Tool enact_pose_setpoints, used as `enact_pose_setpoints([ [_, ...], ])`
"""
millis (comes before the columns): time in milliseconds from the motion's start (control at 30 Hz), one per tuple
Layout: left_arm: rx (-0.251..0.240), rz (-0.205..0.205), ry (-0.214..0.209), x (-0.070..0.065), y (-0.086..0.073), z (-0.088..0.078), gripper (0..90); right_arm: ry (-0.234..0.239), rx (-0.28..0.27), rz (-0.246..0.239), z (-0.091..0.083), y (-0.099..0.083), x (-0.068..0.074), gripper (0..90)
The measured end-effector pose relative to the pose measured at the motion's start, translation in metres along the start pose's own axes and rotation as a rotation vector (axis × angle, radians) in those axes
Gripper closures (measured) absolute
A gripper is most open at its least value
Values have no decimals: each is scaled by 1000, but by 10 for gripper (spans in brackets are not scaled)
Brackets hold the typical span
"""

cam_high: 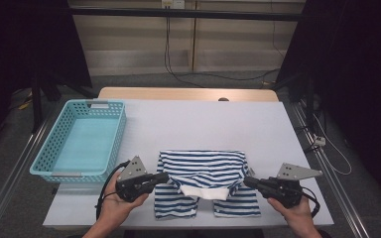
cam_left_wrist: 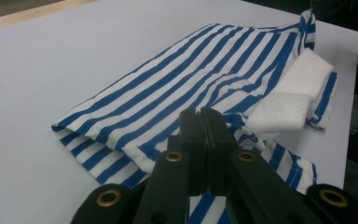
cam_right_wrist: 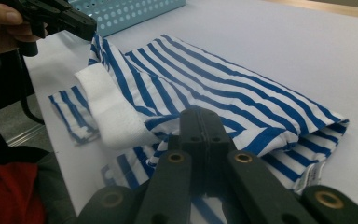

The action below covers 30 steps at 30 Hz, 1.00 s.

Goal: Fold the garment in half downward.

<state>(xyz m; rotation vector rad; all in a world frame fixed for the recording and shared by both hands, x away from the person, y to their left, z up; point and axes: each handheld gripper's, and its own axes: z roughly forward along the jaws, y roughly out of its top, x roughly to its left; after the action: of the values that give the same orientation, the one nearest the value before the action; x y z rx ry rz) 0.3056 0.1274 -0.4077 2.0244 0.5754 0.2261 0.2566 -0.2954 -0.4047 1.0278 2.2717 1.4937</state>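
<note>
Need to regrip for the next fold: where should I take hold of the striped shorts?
Grip the striped shorts at the two side corners of the folded-over top layer, beside the white waistband. Bring the left gripper in from the left and the right gripper from the right: there the edges lift slightly off the table.

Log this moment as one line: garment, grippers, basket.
striped shorts: half folded on table | left gripper: shut on waist edge | right gripper: shut on opposite edge | blue basket: empty

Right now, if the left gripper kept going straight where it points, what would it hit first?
Probably the striped shorts: the left gripper already has its shut fingers at their folded edge, pointing across the fabric toward the white waistband.
</note>
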Motion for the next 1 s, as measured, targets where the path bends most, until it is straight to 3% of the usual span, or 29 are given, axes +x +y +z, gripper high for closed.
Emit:
enact_pose_setpoints([
  [233,49,7,-3,-5,-9,1,888,2,58,-18,1,-9,4,900],
  [333,95,39,22,-9,-12,1,887,2,91,-37,2,-12,4,900],
  [367,87,29,14,-10,-13,2,887,1,101,-35,1,-14,3,900],
  [400,108,45,0,-9,-14,1,887,4,109,-41,1,-14,3,900],
  [433,97,21,-9,-12,-15,2,887,2,112,-35,1,-15,3,900],
  [467,109,50,-4,-11,-15,1,887,3,116,-29,0,-16,3,900],
  [500,95,24,-18,-13,-15,2,887,3,124,-36,0,-17,3,900],
  [533,105,42,-26,-12,-15,1,887,1,130,-43,0,-17,3,900],
  [567,91,14,-29,-14,-16,1,887,5,127,-42,-1,-18,3,900],
  [600,111,36,-32,-13,-16,0,887,4,131,-47,-1,-17,4,900],
  [700,116,28,-45,-16,-19,1,887,-3,159,-69,-1,-19,4,900],
  [733,135,51,-50,-16,-20,1,887,-4,170,-75,-1,-19,4,900],
  [767,140,45,-60,-16,-21,0,886,-5,178,-75,0,-20,4,900],
  [867,151,67,-34,-17,-22,0,887,14,184,-67,0,-20,4,900],
  [900,128,34,-38,-19,-23,1,887,20,185,-62,-1,-20,5,900],
  [933,132,30,-49,-19,-23,1,886,16,185,-62,-1,-20,5,900],
  [1000,165,61,-49,-19,-23,0,886,17,200,-71,-1,-21,6,900],
])
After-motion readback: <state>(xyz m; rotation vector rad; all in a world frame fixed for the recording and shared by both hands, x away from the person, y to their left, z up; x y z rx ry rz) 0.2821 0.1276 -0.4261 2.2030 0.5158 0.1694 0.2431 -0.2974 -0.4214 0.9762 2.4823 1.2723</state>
